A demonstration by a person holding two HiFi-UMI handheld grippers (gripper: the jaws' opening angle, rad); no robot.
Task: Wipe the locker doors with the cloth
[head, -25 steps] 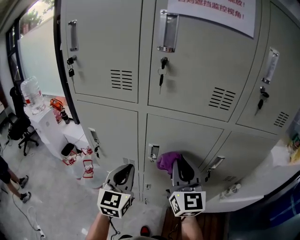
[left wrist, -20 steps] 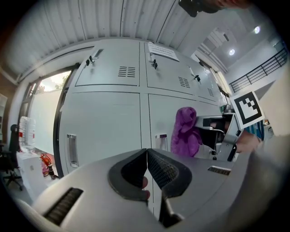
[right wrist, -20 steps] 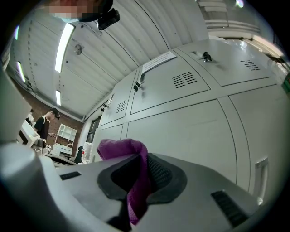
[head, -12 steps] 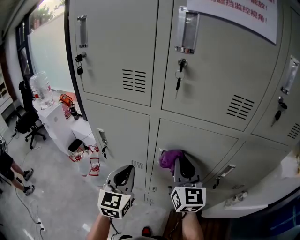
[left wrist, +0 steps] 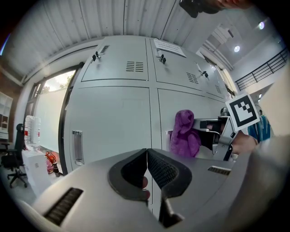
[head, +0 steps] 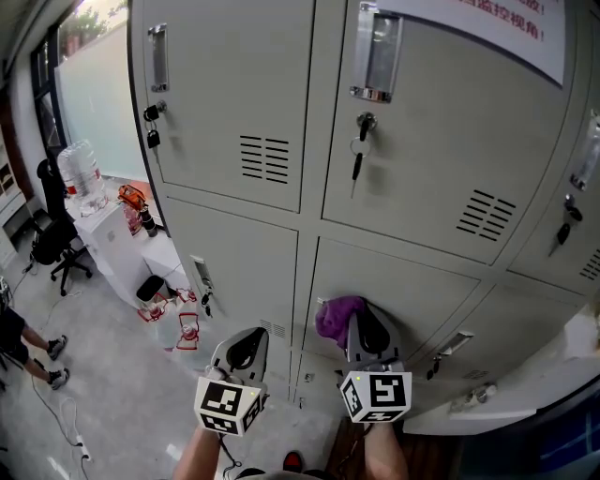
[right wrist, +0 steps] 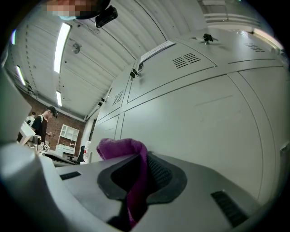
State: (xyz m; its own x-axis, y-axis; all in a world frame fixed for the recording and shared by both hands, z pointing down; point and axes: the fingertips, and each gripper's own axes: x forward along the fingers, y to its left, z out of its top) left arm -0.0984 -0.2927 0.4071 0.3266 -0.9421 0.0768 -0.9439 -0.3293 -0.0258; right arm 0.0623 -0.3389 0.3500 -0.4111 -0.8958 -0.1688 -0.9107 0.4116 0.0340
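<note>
The lockers fill most of the head view: pale grey metal doors in two rows, each with a slotted vent (head: 264, 157), a recessed chrome handle (head: 375, 56) and a lock, with keys (head: 359, 150) hanging from the upper ones. A white paper notice (head: 506, 28) with red print is stuck high on the upper middle door.

The right claw (head: 361, 317) is clamped on the purple cloth (head: 336, 317), which bunches out to the left of its tip and sits against the lower middle locker door (head: 394, 281), near that door's upper left corner and small handle. In the right gripper view the cloth (right wrist: 131, 158) runs down between the two pads. The left claw (head: 250, 337) is held just left of it, in front of the lower left door, with its jaws together on nothing.

To the left the room opens onto a grey concrete floor (head: 103, 375). A large water bottle (head: 80, 178) stands on a white desk (head: 103, 248), beside red items (head: 131, 199). A black office chair (head: 52, 253) stands by the desk. A person's legs (head: 19, 342) show at the left edge. The right gripper view shows a ribbed ceiling with strip lights (right wrist: 61, 43), a brick wall (right wrist: 68, 122), and a person in a cap (right wrist: 43, 122).
</note>
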